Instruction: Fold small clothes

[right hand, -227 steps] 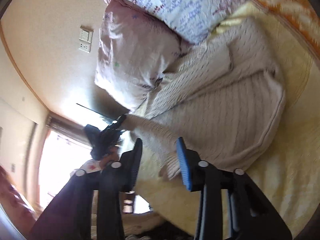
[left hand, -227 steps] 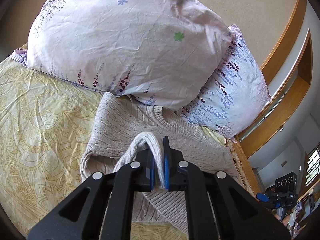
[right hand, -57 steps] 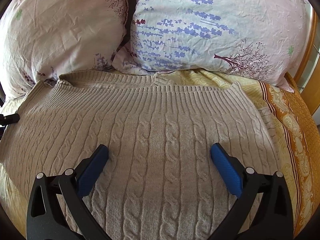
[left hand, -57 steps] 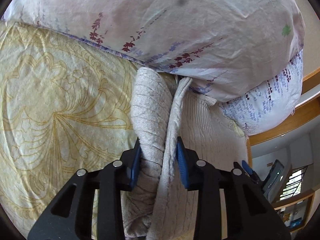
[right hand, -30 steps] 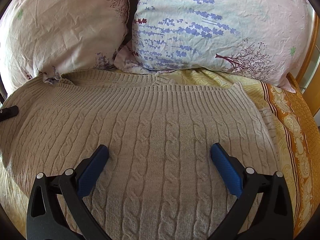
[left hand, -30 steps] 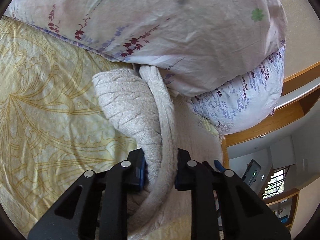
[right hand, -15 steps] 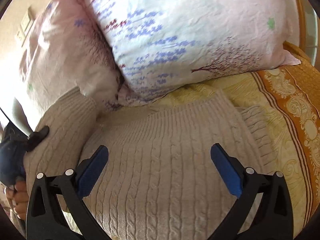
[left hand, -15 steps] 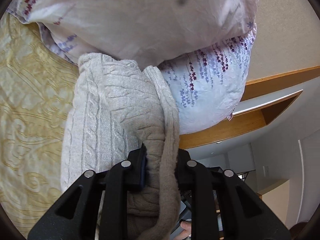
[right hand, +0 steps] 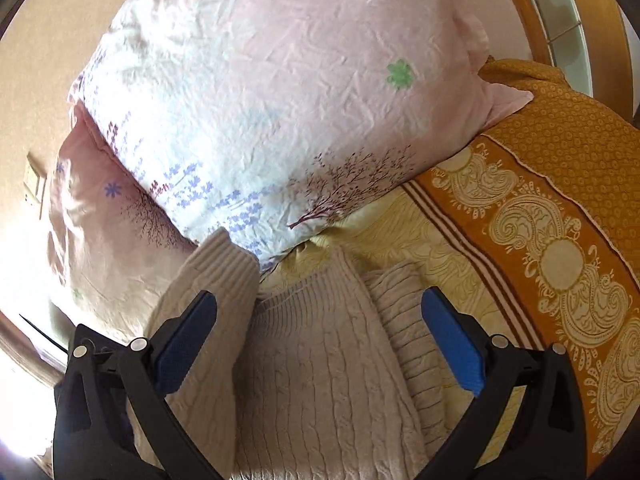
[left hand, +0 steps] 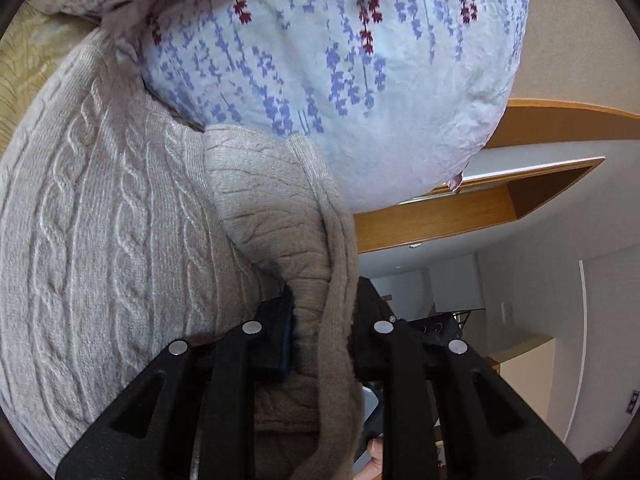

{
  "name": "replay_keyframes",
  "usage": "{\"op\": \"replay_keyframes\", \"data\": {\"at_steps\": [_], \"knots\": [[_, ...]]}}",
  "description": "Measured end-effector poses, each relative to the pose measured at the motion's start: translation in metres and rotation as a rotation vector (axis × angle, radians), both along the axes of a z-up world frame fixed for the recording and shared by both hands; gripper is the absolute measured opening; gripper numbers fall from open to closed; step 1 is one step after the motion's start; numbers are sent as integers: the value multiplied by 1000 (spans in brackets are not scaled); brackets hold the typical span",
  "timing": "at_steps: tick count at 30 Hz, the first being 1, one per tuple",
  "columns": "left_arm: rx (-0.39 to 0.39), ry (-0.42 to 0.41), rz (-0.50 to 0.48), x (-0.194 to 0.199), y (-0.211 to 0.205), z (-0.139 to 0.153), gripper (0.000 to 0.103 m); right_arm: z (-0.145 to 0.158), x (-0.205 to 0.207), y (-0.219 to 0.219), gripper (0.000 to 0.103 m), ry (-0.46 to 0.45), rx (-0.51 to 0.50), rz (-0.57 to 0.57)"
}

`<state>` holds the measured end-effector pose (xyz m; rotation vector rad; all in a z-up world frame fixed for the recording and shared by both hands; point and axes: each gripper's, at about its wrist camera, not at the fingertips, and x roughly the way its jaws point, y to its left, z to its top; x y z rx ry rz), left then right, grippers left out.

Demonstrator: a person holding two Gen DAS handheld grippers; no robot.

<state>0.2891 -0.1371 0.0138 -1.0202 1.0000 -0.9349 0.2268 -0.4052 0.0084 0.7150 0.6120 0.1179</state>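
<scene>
The left gripper (left hand: 322, 336) is clamped on bunched knit fabric, while the right gripper (right hand: 320, 340) is held with fingers (right hand: 454, 344) spread wide.

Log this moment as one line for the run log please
left gripper: shut on sweater fold | right gripper: open, holding nothing, above sweater | pillow behind | step: folding underway

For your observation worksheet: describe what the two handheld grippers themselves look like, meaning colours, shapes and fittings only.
Both look alike. The right gripper has two black plastic fingers with triangular cut-outs, round silver rivets at the joints and bright blue pads on the inner faces. The left gripper has the same black frame and silver rivets; only a dark blue edge of one pad shows. No cables, markings or sleeves are visible.
</scene>
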Motion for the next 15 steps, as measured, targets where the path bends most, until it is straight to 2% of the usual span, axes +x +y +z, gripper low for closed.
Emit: {"op": "replay_keyframes", "data": {"at_steps": [3,6,11,14,15], "knots": [[40,13,-42,-3,-27,-10,20,-7,2,-17,102,15,66,-15],[54,16,-63,-1,-49,-16,20,-14,10,-27,102,34,137,17],[-15,40,-68,-2,-61,-21,21,-20,16,-36,102,54,185,45],[-61,65,-119,-4,-74,-27,20,-25,18,-41,102,68,222,54],[-59,68,-122,-6,-74,-26,24,-28,19,-42,102,71,233,55]]}}
